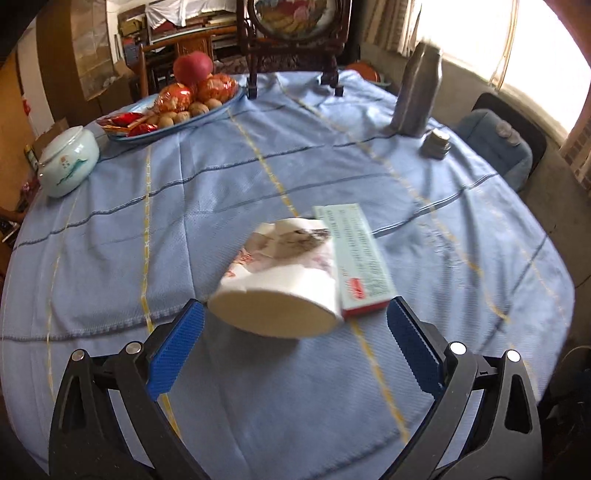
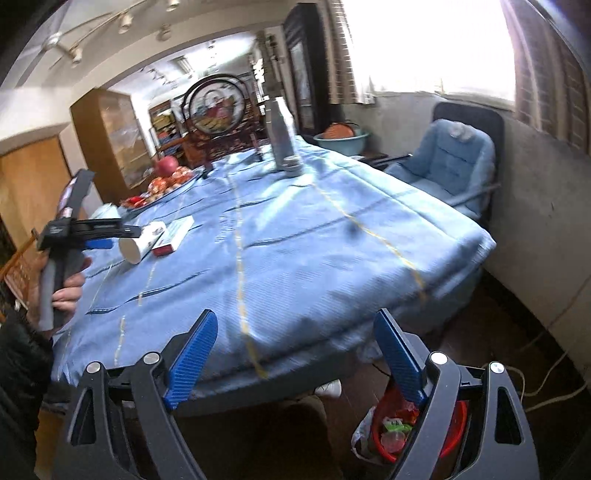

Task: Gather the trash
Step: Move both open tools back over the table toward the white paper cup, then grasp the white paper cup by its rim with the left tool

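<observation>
A white paper cup (image 1: pixel 280 280) with a printed picture lies on its side on the blue tablecloth (image 1: pixel 258 387), its open mouth towards me. A green and red cardboard box (image 1: pixel 356 258) lies flat against its right side. My left gripper (image 1: pixel 295 314) is open, its blue pads just short of the cup's mouth on either side. The cup (image 2: pixel 138 245), the box (image 2: pixel 173 236) and the left gripper (image 2: pixel 99 242) also show in the right wrist view. My right gripper (image 2: pixel 295 328) is open and empty above the table's near edge. A red bin (image 2: pixel 399 432) with trash stands on the floor below it.
A plate of fruit and walnuts (image 1: pixel 173 107), a white ceramic jar (image 1: pixel 68 162), a metal flask (image 1: pixel 417 92), a small tin (image 1: pixel 436 144) and a framed round screen (image 1: pixel 291 33) stand at the table's far side. A blue cushioned chair (image 2: pixel 454 158) is beside the table.
</observation>
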`<state>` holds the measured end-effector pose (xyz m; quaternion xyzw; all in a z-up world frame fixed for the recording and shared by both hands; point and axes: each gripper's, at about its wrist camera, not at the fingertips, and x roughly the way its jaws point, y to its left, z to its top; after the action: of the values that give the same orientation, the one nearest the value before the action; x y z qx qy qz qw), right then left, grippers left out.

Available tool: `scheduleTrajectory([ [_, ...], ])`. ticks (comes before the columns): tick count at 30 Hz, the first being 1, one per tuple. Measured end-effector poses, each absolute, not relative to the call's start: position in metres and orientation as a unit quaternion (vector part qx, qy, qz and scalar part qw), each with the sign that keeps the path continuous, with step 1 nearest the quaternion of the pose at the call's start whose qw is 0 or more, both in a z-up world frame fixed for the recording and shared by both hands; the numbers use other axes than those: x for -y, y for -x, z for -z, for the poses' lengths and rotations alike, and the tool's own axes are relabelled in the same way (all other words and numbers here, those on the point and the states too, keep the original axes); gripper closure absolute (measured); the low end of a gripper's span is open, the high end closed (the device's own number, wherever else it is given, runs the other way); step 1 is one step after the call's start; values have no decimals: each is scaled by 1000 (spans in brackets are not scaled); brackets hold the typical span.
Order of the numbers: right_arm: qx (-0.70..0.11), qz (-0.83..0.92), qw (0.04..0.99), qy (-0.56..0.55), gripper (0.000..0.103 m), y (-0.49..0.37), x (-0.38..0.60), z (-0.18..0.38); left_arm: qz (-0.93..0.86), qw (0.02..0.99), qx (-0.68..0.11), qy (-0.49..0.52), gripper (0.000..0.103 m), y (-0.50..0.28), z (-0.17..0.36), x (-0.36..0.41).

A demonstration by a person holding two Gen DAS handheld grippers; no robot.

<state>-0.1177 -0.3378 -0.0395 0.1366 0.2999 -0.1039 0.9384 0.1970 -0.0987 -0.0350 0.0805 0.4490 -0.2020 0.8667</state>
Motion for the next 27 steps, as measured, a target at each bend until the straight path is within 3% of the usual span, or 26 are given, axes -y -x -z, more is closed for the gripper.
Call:
scheduleTrajectory([
  [3, -306, 87, 941, -113, 18, 92, 320, 29, 216, 859, -460, -64, 9, -211, 47, 89],
  [5, -310, 69, 942, -105, 18, 74, 310, 24, 222, 850, -476, -48, 22, -219, 55, 81],
  [7, -317, 40, 942, -106, 18, 50, 296, 19, 232, 838, -494, -9, 25, -227, 57, 69],
  [15, -359, -42, 930, -71, 18, -62, 227, 20, 173, 877, -447, 40, 25, -230, 27, 23],
  [27, -424, -32, 905, -20, 18, -165, 177, 50, 163, 865, -467, 88, 25, -242, 28, 3],
])
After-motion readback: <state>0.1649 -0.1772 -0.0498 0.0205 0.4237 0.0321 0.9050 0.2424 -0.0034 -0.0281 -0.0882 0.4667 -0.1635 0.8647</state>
